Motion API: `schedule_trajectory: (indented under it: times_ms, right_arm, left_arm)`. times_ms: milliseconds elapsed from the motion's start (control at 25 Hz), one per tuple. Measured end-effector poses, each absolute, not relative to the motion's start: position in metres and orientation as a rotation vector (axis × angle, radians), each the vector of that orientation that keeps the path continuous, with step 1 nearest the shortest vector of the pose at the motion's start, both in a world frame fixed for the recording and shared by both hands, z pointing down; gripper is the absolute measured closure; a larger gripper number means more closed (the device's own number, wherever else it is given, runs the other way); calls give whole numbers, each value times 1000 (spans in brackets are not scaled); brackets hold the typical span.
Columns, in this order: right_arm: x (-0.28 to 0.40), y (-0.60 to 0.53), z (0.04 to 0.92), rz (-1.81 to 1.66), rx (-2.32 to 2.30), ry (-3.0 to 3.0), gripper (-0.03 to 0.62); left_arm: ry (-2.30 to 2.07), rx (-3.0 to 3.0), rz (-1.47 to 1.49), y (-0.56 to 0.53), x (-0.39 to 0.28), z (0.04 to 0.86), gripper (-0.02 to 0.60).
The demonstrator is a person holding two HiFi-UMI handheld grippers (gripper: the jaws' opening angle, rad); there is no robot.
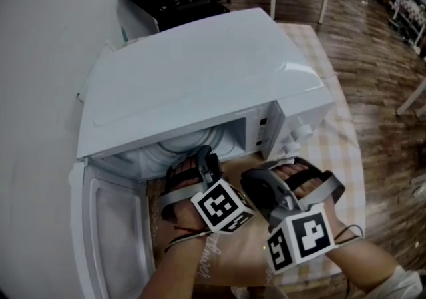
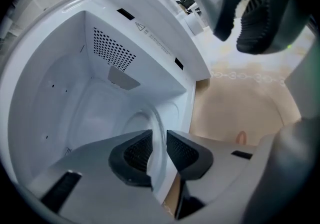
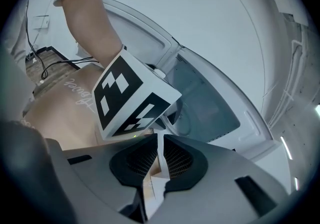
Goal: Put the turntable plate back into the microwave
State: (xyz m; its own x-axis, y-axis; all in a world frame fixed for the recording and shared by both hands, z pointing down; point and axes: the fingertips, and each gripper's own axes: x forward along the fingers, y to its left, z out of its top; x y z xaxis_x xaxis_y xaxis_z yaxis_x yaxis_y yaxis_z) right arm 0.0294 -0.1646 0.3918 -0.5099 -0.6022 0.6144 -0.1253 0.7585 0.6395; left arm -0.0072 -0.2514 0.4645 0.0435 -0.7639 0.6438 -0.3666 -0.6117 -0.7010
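Nearly done, we'd judge. The microwave [image 1: 200, 71] sits on the desk [image 1: 336, 158] with its door [image 1: 113, 238] swung wide. The plate [image 2: 156, 118] is mostly inside the cavity, low over its floor, with its near edge just past the front lip. It is not lying free yet: the left tongs [image 2: 160, 139] are closed on its rim, the glass running edge-on between the pads. The right tongs [image 3: 159, 140] hang outside, near the control panel, a narrow slit apart with nothing we can make out gripped. What's left, we think, is seating the plate flat in the middle, letting go and backing out. It is round, clear glass with a raised rim, and probably slippery.
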Motion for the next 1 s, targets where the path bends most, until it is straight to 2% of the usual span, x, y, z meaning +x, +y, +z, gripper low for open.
schedule_trajectory:
  times_ms: [120, 280, 560, 1000]
  right_arm:
    - [28, -165, 394, -663, 542, -2051, 537]
    - [24, -166, 396, -662, 542, -2053, 537]
    - [0, -171, 404, -661, 537, -2059, 537]
    - [-53, -196, 415, -973, 382, -1837, 528]
  left_arm:
    - [1123, -1972, -1609, -251, -9, 467, 502]
    - [1092, -1931, -1626, -249, -22, 466, 549]
    - [1013, -1923, -1608, -243, -46, 468, 552]
    - [1097, -2044, -1504, -247, -53, 463, 550]
